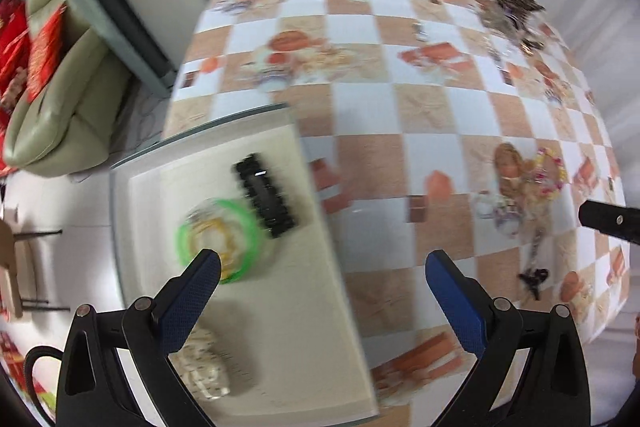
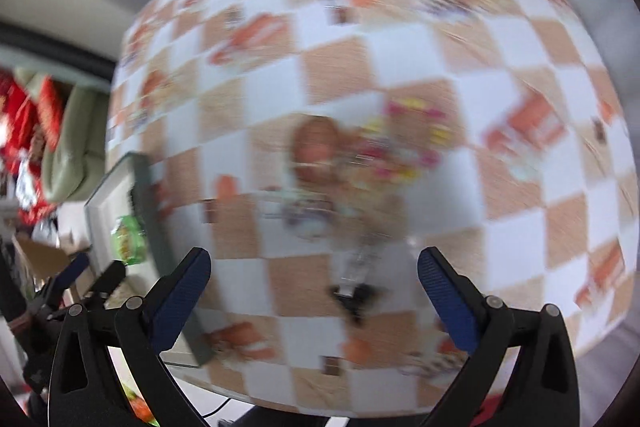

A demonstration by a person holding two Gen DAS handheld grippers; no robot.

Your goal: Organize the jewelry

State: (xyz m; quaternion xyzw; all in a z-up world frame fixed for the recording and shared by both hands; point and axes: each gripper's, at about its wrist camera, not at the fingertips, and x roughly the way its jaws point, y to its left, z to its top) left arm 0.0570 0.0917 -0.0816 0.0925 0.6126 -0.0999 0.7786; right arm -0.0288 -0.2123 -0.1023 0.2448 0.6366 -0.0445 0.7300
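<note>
The left gripper (image 1: 322,261) hung with its jaws spread wide and nothing between them, above the near edge of a cream tray (image 1: 316,307) that sat on the checked worktop (image 1: 360,107). Just ahead of its left finger lay a green bangle (image 1: 218,239) with some yellowish beads inside the ring, and beyond that a black toothed hair clip (image 1: 266,195). Under the left finger sat a pale beaded piece (image 1: 202,367), too blurred to name.

The right gripper (image 2: 314,267) was also spread and empty, over the bare worktop. Straight ahead of it lay a heap of loose jewelry (image 2: 396,147), pink and yellow beads beside a brown oval piece (image 2: 314,147); closer, between its fingers, lay a small dark trinket on a chain (image 2: 354,293). This view was badly smeared, so finer detail could not be read.

The beaded strands would likely be light, limp and apt to slide or tangle, so pinching a bunched section near the middle seemed safer than 1 bead. The dark trinket looked like the firmest place to grip the chain. The bangle looked stiff and smooth; its rim would take a pinch best.
</note>
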